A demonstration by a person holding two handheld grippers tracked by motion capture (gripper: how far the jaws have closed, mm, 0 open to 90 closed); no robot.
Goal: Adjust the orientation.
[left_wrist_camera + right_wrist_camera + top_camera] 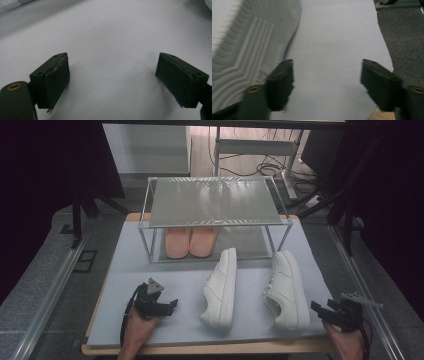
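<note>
High view: two white sneakers on the desk, near the rack. Right tongs (316, 309) part-open, empty, beside the right sneaker (287, 290). Left tongs (172, 304) wide, idle. Reach stage; next, probably close on its heel.

Your table (95, 347) is wooden, covered by a pale blue mat (175, 275). On the mat lie two white sneakers (220, 287) (both tipped on their sides) and a clear two-tier rack (215, 200), with pink slippers (190, 241) under it.
</note>
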